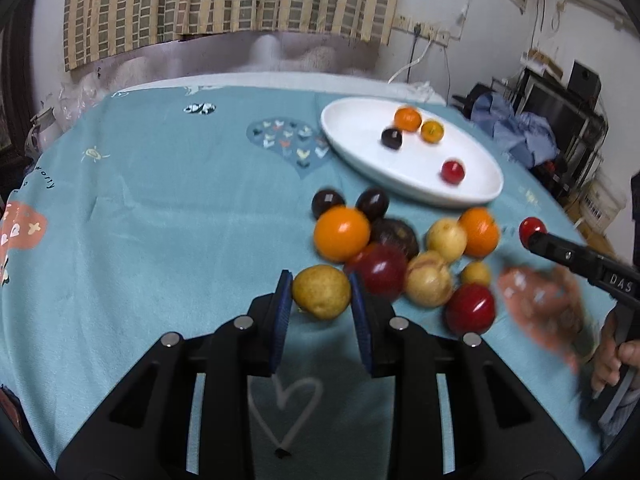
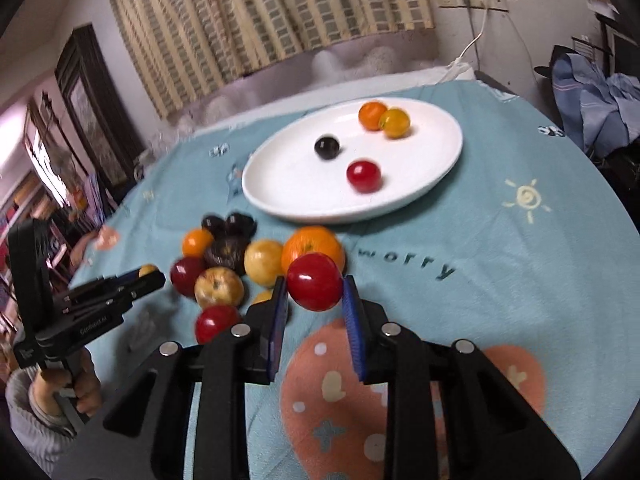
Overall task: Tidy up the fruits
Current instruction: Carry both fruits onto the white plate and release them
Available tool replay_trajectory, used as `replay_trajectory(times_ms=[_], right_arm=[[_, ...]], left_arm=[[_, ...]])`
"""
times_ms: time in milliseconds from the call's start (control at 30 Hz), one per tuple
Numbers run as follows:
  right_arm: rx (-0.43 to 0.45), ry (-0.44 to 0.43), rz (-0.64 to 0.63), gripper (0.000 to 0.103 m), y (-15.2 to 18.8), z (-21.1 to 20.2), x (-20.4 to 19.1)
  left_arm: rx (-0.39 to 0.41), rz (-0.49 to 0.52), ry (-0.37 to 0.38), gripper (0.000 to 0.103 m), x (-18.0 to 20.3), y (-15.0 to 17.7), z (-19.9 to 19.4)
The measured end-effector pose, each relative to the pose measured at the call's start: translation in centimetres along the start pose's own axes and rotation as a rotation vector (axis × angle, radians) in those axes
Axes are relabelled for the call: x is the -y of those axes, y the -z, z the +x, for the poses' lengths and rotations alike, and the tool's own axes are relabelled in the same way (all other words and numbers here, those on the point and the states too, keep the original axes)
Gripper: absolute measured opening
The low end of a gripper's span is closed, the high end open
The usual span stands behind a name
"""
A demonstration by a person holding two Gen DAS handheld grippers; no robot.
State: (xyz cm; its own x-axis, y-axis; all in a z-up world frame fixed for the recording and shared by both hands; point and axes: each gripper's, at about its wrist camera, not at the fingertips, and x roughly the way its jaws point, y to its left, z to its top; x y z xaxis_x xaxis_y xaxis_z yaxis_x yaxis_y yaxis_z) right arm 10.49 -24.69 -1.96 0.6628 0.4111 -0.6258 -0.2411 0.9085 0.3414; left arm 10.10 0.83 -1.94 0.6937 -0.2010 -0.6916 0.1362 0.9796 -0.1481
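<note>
A: Stock — right gripper (image 2: 314,292) clamped on red fruit (image 2: 314,281), lifted at 6 o'clock of white plate (image 2: 420,192); left gripper (image 1: 320,300) pinching yellow fruit (image 1: 321,297) at the heap's 7 o'clock edge.

B: Handling?

A: Likely smooth, round, bruisable, prone to rolling — grip across the widest middle, lightly.

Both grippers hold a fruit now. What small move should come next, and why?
Probably carry the right gripper, shut on the red fruit, over to the white plate. Four fruits already lie there, and bare space shows beside them.
</note>
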Motion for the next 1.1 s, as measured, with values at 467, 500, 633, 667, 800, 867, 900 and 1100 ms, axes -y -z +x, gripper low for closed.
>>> replay_trajectory(times_ms=[467,500,633,667,800,867,900,1100], right_arm=[[0.023,0.023,0.101,0.028,-7.0,5.2,3.0],[0.019,0.017,0.107,0.029,-7.1,5.4,3.2],[-0.029,-0.051,0.170,0.071,-6.8,5.7,4.0],[0.001,-0.056,0.178,0.072,-6.7,5.0,4.0],[0.060,-0.081,0.190,0.072,-6.6,2.0,3.9],[0.080,-0.112,0.242,0.073,-6.0,0.5,4.1],[0.092,-0.130,0.271,0.073,-5.4,-0.3,4.2],[0.033,-0.110,0.284,0.085,-0.7,-1.0,2.8]], left_arm=[[-0.035,0.050,0.055,0.030,6.0,-9.9,7.9],[-0.043,0.054,0.054,0.033,6.3,-10.1,8.5],[-0.015,0.053,0.020,0.070,6.5,-10.0,8.3],[-0.010,0.052,0.020,0.070,6.4,-9.8,8.0],[0.017,-0.016,0.012,0.083,4.2,-8.6,5.2],[0.051,-0.071,0.008,0.089,2.3,-7.2,3.2],[0.058,-0.091,0.002,0.089,1.6,-6.6,2.5],[0.016,-0.180,-0.032,0.089,-2.7,-1.2,0.5]])
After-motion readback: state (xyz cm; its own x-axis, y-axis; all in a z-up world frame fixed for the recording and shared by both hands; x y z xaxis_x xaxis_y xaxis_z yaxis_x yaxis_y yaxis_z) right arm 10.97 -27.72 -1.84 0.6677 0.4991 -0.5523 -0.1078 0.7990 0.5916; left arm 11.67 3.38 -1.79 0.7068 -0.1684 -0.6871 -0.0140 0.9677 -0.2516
